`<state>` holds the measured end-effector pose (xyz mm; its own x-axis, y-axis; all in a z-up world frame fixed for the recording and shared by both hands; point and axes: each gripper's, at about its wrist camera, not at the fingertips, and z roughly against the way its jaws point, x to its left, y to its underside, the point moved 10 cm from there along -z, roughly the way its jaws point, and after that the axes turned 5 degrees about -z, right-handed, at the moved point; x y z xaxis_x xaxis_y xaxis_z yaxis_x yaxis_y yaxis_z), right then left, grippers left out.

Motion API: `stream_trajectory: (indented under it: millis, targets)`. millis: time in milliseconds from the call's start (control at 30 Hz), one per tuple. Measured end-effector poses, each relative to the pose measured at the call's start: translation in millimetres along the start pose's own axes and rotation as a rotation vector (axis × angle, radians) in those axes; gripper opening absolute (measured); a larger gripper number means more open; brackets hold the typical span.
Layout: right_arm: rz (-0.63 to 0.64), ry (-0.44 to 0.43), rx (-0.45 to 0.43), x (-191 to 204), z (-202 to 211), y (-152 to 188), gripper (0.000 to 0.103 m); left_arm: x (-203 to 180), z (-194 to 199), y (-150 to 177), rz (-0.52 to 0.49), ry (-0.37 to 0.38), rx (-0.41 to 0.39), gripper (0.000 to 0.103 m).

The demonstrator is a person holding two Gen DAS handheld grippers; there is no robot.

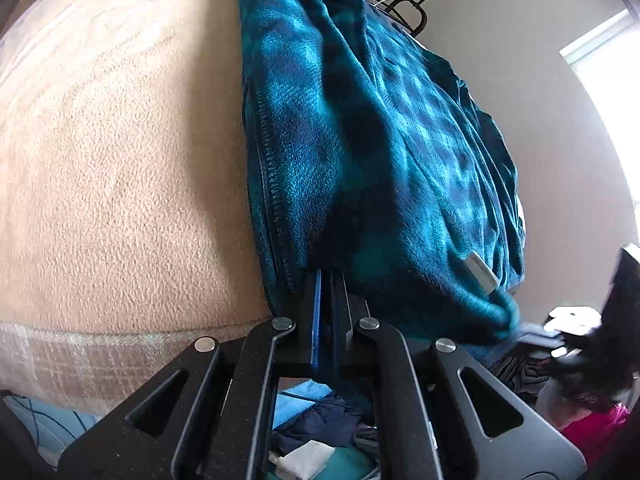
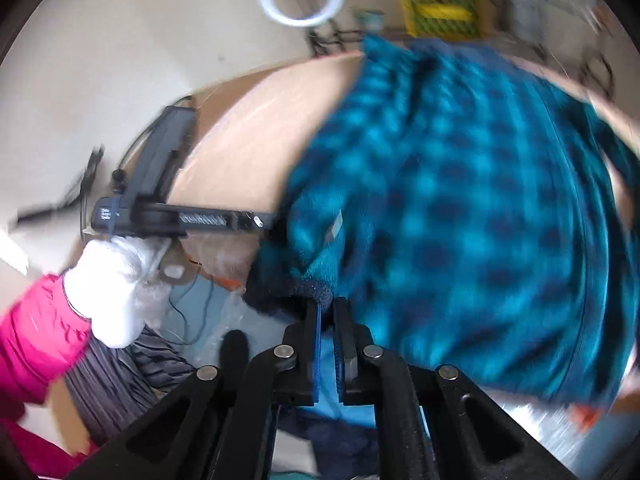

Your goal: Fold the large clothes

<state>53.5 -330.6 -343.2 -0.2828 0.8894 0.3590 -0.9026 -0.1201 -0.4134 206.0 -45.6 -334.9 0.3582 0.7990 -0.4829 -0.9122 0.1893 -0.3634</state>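
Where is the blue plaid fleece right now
The blue plaid fleece lies on the tan table, its near edge pinched by both the left tongs and the right tongs.

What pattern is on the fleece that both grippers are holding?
The fleece is a teal and dark navy check; the left wrist view shows it sharpest.

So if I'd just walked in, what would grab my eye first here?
The teal-and-navy checked fleece fills both views, spread over a tan table. Each black gripper, left and right, is clamped on its edge. At the right view's left, a white-gloved hand in a pink sleeve holds the other tool.
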Motion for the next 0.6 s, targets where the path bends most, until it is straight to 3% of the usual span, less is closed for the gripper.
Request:
stream_trajectory:
  millis: [67, 300, 333, 367, 467, 600]
  targets:
    - [-0.009, 0.018, 0.064, -6.7, -17.2, 12.0, 0.001, -0.6, 0.3, 0.5, -0.007, -0.006, 0.001, 0.003]
    - [0.043, -0.005, 0.074, -5.3, -5.3, 5.8, 0.006, -33.4, 18.0, -12.9, -0.059, 0.038, -0.076, 0.003]
    - [0.045, 0.007, 0.074, -7.8, -1.1, 5.3, 0.019, -41.4, 16.7, -16.3, -0.080, 0.040, -0.080, 0.003]
    - [0.043, 0.014, 0.060, -11.1, 3.1, 2.8, 0.040, -49.1, 13.3, -20.7, -0.102, 0.040, -0.081, 0.003]
    - [0.020, 0.017, -0.003, -18.9, 21.7, -8.2, 0.044, -68.0, -5.9, -22.1, -0.137, 0.057, -0.049, 0.003]
    - [-0.052, 0.014, -0.084, -43.3, 48.5, -25.9, 0.044, -88.9, -28.6, 7.0, -0.214, 0.046, 0.011, 0.003]
